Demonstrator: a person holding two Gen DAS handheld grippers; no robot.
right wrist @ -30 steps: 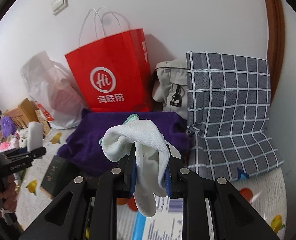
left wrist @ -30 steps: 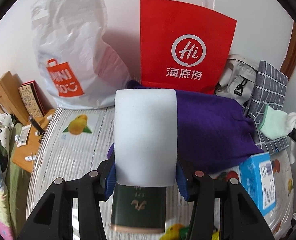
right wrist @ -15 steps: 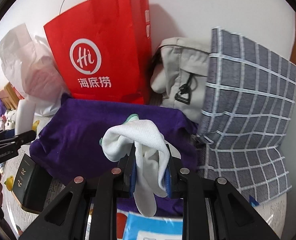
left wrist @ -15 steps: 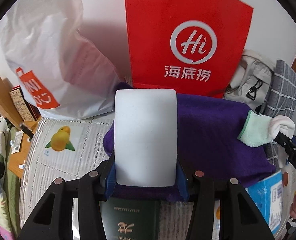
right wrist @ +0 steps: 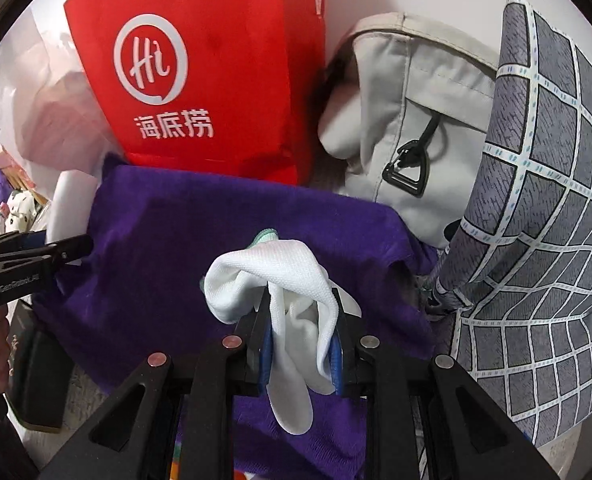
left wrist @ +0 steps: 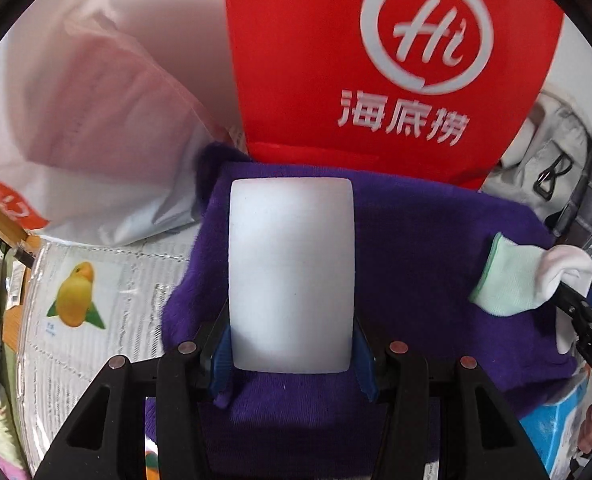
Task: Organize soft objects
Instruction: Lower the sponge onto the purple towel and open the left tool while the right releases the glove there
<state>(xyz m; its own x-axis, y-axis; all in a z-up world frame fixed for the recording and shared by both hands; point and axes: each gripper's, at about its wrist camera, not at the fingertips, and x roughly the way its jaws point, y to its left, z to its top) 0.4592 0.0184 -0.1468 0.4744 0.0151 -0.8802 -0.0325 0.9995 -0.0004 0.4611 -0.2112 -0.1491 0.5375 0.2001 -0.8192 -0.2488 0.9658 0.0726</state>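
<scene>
My left gripper (left wrist: 292,344) is shut on a white foam block (left wrist: 291,272) and holds it upright over a purple cloth (left wrist: 428,248) that lies on the bed. My right gripper (right wrist: 301,336) is shut on a white sock with a pale green cuff (right wrist: 280,280), also above the purple cloth (right wrist: 164,248). The sock shows in the left wrist view (left wrist: 528,280) at the right, with the right gripper (left wrist: 588,332) behind it. The left gripper (right wrist: 36,256) and the foam block (right wrist: 70,208) show at the left of the right wrist view.
A red paper bag (left wrist: 392,60) and a white plastic bag (left wrist: 88,140) stand against the wall behind the cloth. A beige bag (right wrist: 416,120) and a grey checked cushion (right wrist: 544,220) are to the right. A dark green box (right wrist: 36,376) and a blue box (left wrist: 556,432) lie near the cloth's front edge.
Both grippers have moved forward toward the wall with their loads. They now hang over the purple cloth; the dark green box has dropped out of the left wrist view.
</scene>
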